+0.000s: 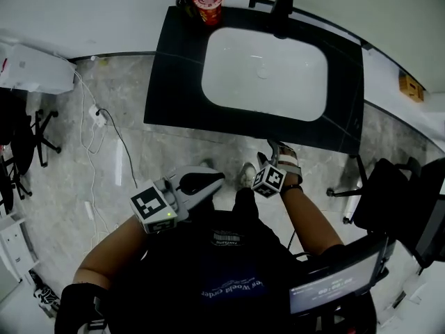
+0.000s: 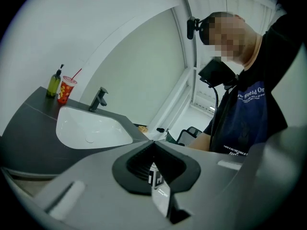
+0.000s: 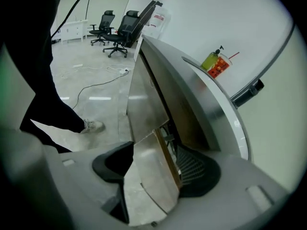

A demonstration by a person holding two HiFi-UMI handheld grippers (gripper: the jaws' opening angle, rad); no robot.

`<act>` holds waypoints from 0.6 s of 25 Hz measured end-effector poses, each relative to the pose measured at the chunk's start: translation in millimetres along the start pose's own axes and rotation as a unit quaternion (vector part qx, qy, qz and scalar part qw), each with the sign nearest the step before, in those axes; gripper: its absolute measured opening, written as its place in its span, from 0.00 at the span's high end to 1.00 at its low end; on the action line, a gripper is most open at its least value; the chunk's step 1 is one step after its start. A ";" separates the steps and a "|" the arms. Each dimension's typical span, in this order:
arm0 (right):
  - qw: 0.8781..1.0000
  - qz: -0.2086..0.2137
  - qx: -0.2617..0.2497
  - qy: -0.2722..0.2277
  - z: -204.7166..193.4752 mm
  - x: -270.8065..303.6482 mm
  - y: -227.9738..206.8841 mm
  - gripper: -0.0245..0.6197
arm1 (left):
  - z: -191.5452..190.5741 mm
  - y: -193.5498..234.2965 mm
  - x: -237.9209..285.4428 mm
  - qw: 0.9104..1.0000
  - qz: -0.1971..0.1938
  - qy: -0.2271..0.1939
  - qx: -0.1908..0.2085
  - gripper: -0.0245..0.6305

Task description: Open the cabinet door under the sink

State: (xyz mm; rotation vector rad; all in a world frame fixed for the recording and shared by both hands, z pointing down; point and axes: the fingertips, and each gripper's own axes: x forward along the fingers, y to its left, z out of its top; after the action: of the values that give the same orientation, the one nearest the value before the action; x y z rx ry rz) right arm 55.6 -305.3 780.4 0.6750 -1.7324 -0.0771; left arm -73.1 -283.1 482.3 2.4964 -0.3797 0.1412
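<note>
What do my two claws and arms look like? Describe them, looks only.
Both are pale grey plastic. The left claw and the right claw each end in two broad jaws lined with black ribbed pads. Each carries a cube with black-and-white square markers. The person wears a dark blue short-sleeved T-shirt with white print, so the forearms are uncovered.

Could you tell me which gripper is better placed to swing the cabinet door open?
The right gripper: its open jaws straddle the edge of the cabinet door; the left gripper is held away.
</note>
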 end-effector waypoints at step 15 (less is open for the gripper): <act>0.991 -0.103 -0.076 0.047 -21.1 28.0 11.1 0.34 | -43.4 24.2 5.3 0.999 -0.023 0.035 -0.025 0.96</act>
State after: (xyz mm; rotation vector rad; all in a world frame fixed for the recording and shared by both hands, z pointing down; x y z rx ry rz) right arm 67.1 -303.1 815.2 0.7303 -1.5450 -0.3121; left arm -76.0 -277.9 532.0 2.4419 -0.2935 0.1989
